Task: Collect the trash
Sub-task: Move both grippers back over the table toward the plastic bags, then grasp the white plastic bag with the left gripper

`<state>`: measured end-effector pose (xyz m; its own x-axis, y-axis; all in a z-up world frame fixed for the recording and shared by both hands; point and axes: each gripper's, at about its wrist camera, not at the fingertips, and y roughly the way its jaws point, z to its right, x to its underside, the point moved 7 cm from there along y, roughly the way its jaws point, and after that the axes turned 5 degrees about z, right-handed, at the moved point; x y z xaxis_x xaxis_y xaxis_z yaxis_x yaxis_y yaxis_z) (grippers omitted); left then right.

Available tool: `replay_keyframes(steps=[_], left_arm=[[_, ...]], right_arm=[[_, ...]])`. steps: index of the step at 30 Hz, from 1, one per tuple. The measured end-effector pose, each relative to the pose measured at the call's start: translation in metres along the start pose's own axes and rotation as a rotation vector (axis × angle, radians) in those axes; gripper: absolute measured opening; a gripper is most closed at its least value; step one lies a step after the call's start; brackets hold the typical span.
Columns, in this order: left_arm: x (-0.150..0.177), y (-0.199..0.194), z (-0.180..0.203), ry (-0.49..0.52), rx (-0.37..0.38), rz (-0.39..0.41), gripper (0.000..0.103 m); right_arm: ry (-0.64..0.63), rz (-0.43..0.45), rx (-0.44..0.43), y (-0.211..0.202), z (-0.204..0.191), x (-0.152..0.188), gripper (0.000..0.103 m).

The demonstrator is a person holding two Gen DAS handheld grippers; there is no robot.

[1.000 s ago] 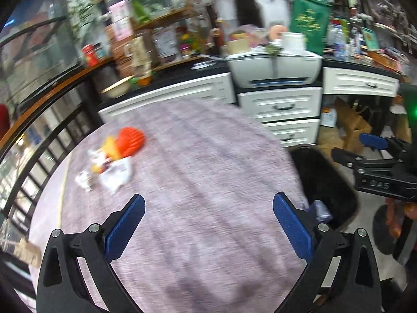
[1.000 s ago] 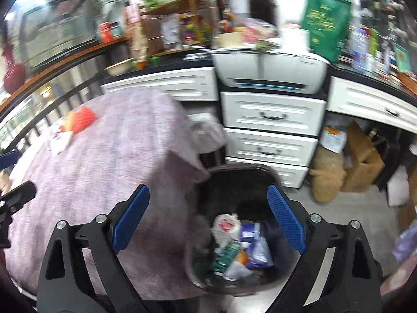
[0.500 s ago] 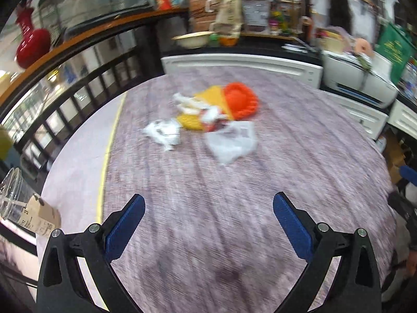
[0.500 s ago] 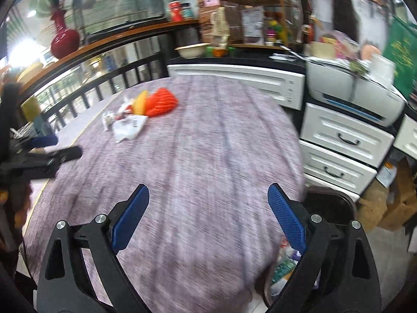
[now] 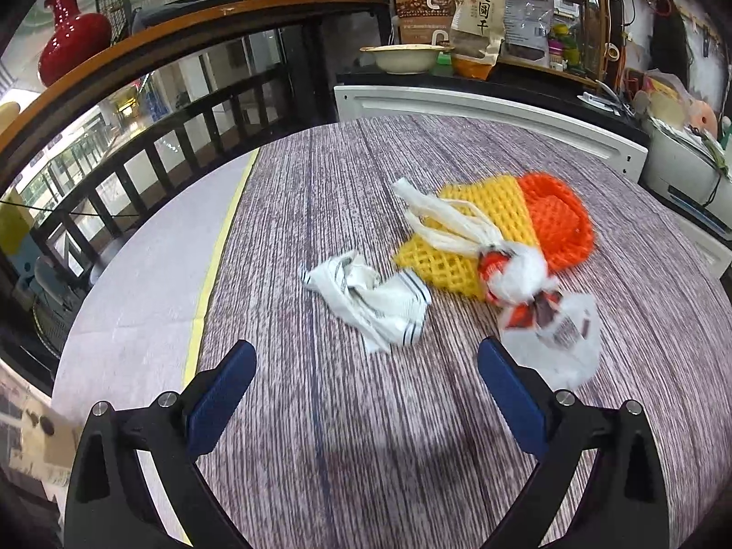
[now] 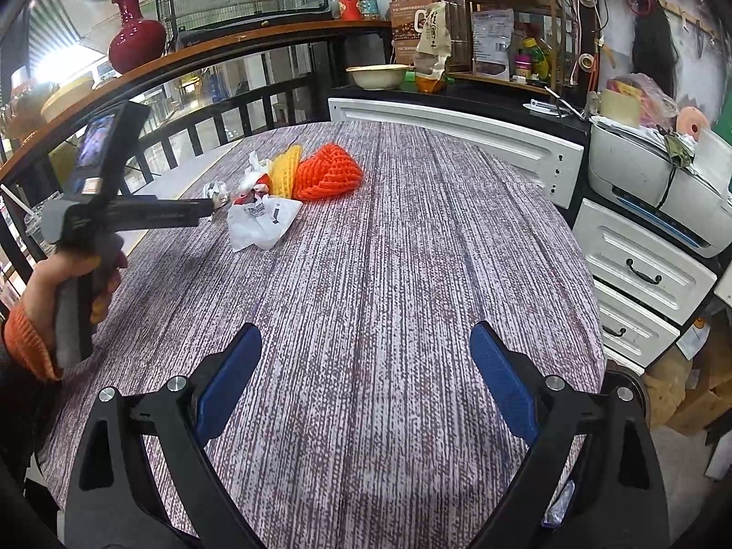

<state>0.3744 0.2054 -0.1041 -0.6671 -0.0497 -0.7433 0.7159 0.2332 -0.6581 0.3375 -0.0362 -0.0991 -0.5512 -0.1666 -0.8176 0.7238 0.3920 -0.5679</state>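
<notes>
I've got the left gripper (image 5: 366,361) spread wide w/ nothing between its blue pads (image 5: 219,395), hovering over the round table (image 5: 347,457) w/ its purple-grey striped cloth. From the left wrist cam the trash sits just ahead: crumpled white wrapper w/ dark stripes (image 5: 373,304) at 12 o'clock, nearest the gripper but not touching it. Yellow foam fruit net (image 5: 476,219) at approx 1 o'clock, w/ the orange foam net (image 5: 560,224) touching its far right side. A twisted white bag w/ red print (image 5: 503,261) lies across the yellow net, and a clear plastic bag w/ a label (image 5: 562,343) lies at 2 o'clock, just beside the right pad.

The right gripper (image 6: 366,366) is also released, fingers apart, empty, over the near part of the table. From its cam the whole pile sits at 11 o'clock, well apart from it, w/ the left gripper's nose reaching toward the pile from 9 o'clock. The dark bin (image 6: 627,389) rim peeks out at 4 o'clock beside the table edge, partly hidden by my right finger. White drawers (image 6: 640,270) at 3 o'clock; red vase (image 6: 136,29) on the railing ledge at 11.
</notes>
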Motion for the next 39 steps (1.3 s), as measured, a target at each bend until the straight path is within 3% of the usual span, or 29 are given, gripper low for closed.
replay_keyframes(steps=[6, 8, 10, 12, 14, 17, 21, 28, 37, 38, 39], left_arm=[[-0.006, 0.025, 0.001, -0.03, 0.007, -0.038, 0.09], [-0.007, 0.032, 0.0, -0.034, 0.001, -0.05, 0.08], [-0.001, 0.038, -0.003, -0.063, 0.005, -0.08, 0.062], [0.002, 0.038, -0.01, -0.113, 0.03, -0.079, 0.05], [0.003, 0.034, -0.019, -0.136, 0.008, -0.078, 0.025], [0.004, 0.027, -0.03, -0.223, 0.064, -0.083, 0.016], [-0.002, 0.014, -0.042, -0.271, 0.074, -0.04, 0.013], [-0.015, -0.005, -0.038, -0.263, 0.077, 0.039, 0.013], [-0.015, -0.003, -0.043, -0.275, 0.075, 0.044, 0.013], [-0.015, -0.003, -0.043, -0.273, 0.074, 0.044, 0.013], [-0.015, -0.002, -0.043, -0.272, 0.073, 0.044, 0.013]], right_arm=[[-0.009, -0.015, -0.01, 0.015, -0.006, -0.009, 0.091], [-0.014, -0.018, -0.011, 0.019, -0.009, -0.011, 0.091], [-0.019, -0.022, -0.016, 0.023, -0.013, -0.012, 0.091], [-0.03, -0.025, -0.017, 0.027, -0.017, -0.014, 0.091], [-0.04, -0.024, -0.014, 0.031, -0.02, -0.015, 0.091], [-0.037, -0.024, -0.018, 0.036, -0.023, -0.02, 0.091], [-0.018, -0.018, -0.046, 0.049, -0.032, -0.033, 0.091], [-0.047, -0.043, -0.108, 0.083, -0.071, -0.057, 0.091], [-0.129, -0.107, -0.06, 0.133, -0.105, -0.065, 0.091], [-0.137, -0.119, -0.049, 0.138, -0.105, -0.063, 0.086], [-0.142, -0.135, -0.039, 0.144, -0.104, -0.062, 0.073]])
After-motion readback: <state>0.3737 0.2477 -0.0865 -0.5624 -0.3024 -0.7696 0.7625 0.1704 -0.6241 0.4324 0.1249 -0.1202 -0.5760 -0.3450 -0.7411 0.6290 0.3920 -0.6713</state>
